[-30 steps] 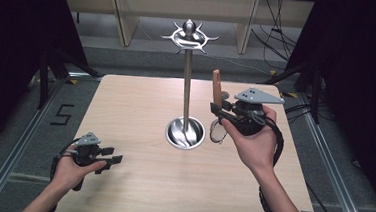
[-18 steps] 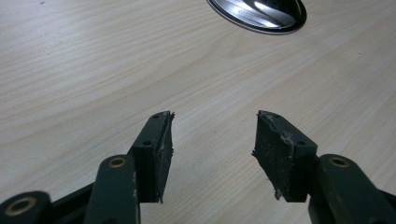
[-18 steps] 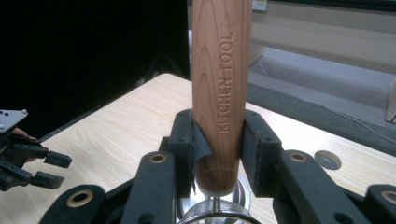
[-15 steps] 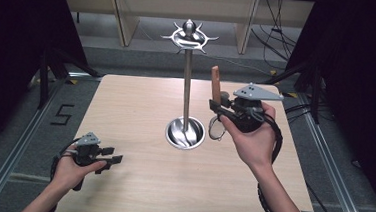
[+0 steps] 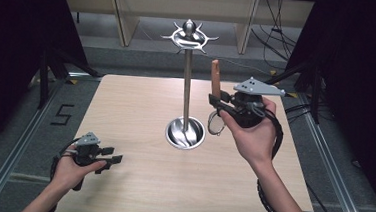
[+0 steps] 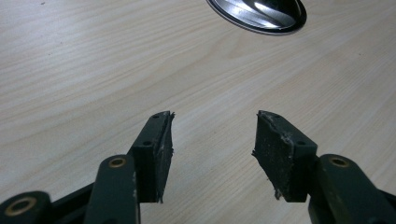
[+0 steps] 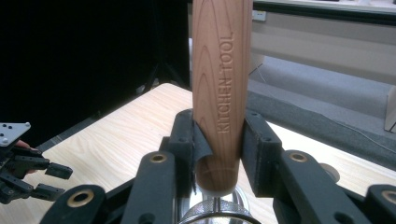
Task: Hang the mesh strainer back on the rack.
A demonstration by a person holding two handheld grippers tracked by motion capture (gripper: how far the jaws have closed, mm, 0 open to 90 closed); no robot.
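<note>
In the high view, one light wooden desk (image 5: pixel 135 192) is seen, and on it one tall polished metal stand (image 5: pixel 187 93) with a round dish base and a crown of hooks at its top. Two hand-held grippers are counted. The left gripper (image 5: pixel 115 155) is held low over the near left part of the desk, well apart from the stand, its fingers parted with nothing between them. The right gripper (image 5: pixel 215 100) is raised to the right of the stand's pole, and one kitchen tool with a long brown wooden handle (image 5: pixel 215 79) is held upright in it, the handle pointing up and a wire loop hanging below the fingers. In the left gripper view, two black fingers (image 6: pixel 154 154) are seen standing wide apart over bare wood, with the rim of the stand's dish at the top edge. In the right gripper view, the handle, stamped "KITCHEN TOOL", is clamped near its lower end between the two black fingers (image 7: pixel 261 154), a knurled metal collar showing beneath it; the left gripper is seen farther off at the left edge.
</note>
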